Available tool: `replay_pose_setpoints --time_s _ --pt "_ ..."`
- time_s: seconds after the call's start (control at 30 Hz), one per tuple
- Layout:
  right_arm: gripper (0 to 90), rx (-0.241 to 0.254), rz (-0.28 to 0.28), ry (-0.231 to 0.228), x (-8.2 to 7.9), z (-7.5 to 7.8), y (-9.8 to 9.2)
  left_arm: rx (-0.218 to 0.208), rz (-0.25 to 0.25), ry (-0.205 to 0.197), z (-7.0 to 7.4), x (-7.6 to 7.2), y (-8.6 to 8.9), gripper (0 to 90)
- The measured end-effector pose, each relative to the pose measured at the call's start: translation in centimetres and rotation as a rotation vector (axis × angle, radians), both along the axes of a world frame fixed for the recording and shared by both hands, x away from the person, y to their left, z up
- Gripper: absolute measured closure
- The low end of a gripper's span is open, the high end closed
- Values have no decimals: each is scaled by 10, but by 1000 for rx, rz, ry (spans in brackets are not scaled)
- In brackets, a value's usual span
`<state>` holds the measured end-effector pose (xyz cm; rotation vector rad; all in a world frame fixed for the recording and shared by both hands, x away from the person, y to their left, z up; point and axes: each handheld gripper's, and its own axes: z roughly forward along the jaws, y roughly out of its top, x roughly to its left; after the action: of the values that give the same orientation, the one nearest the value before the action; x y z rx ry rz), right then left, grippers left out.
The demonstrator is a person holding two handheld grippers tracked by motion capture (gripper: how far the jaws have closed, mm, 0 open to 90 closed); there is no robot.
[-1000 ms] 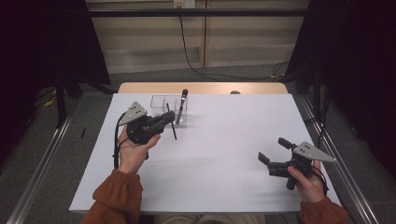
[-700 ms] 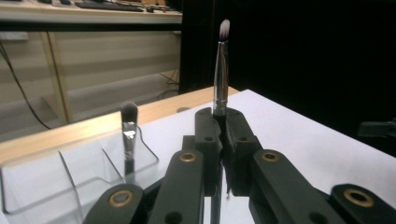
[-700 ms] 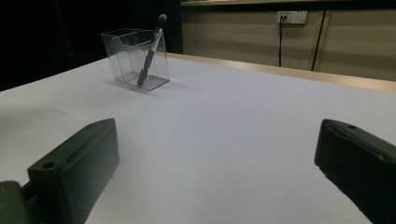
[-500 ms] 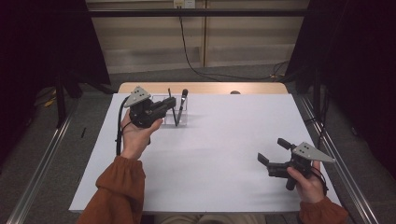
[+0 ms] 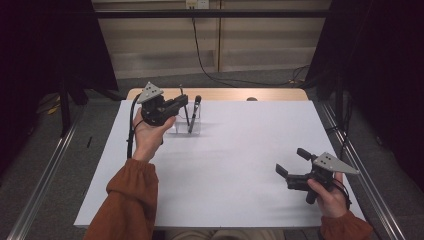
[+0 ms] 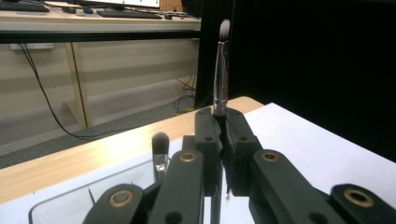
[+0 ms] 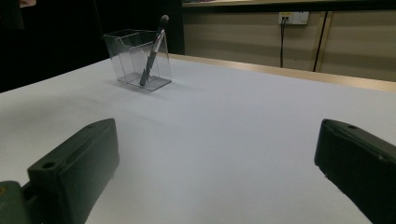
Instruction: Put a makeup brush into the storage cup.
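My left gripper (image 5: 183, 103) is shut on a thin makeup brush (image 5: 182, 91), held nearly upright just above the clear plastic holder (image 5: 196, 131) at the table's far left. In the left gripper view the jaws pinch the brush (image 6: 220, 84) by its handle below the silver ferrule, bristles up, left gripper (image 6: 223, 128). A second, dark brush (image 5: 194, 112) leans inside the holder (image 6: 65, 205), its bristle head (image 6: 160, 142) showing. My right gripper (image 5: 291, 162) rests low at the near right, open and holding nothing. From the right gripper (image 7: 217, 140), the holder (image 7: 133, 60) and its brush (image 7: 154, 46) stand far off.
A white sheet (image 5: 230, 165) covers the table, with a wooden strip (image 5: 225, 94) along the far edge. Metal rails (image 5: 45, 175) run down both sides. A black cable (image 5: 205, 55) hangs down the wall behind the table.
My left hand has carried the thin brush away from me and slightly up, from the near side of the holder to just over it. The right hand has stayed still.
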<state>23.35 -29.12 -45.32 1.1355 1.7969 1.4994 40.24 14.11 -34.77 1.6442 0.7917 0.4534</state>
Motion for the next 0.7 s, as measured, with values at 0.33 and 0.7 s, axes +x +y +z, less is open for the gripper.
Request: replay_pose_setpoints --time_s 0.33,0.7 --pt "0 3 1 0 0 -1 -1 16 18 -19 0 17 -7 858" --pt "0 -4 1 -6 0 -1 0 47 38 -30 -1 31 -16 858"
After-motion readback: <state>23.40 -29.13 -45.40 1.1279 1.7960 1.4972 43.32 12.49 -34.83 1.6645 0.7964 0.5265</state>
